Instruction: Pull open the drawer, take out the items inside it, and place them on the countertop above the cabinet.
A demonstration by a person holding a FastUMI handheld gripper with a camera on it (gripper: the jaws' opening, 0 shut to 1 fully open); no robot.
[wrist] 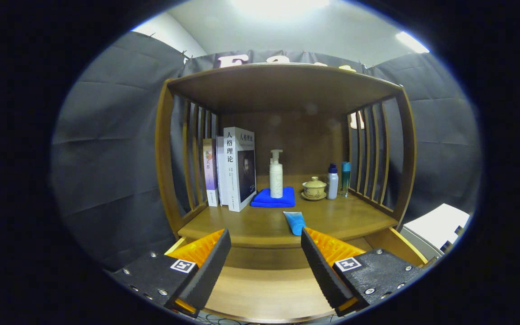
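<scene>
Wooden cabinet countertop [332,216], booth: blue tube [294,222] lying at 1 o'clock beyond gripper [265,266], apparently freshly placed; fingers spread wide, holding nothing, poised over open drawer [264,284], seemingly bare.

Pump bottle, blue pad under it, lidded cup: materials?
Pump bottle: likely matte white plastic. Blue pad: seemingly soft folded cloth, no shine. Lidded cup: probably glazed ceramic, cream with faint sheen. Gripper open, holding nothing, above the open drawer.

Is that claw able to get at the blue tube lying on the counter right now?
Probably yes. The claw is open and empty, and the blue tube lies just ahead of its fingers near the counter's front edge, with nothing between them.
</scene>
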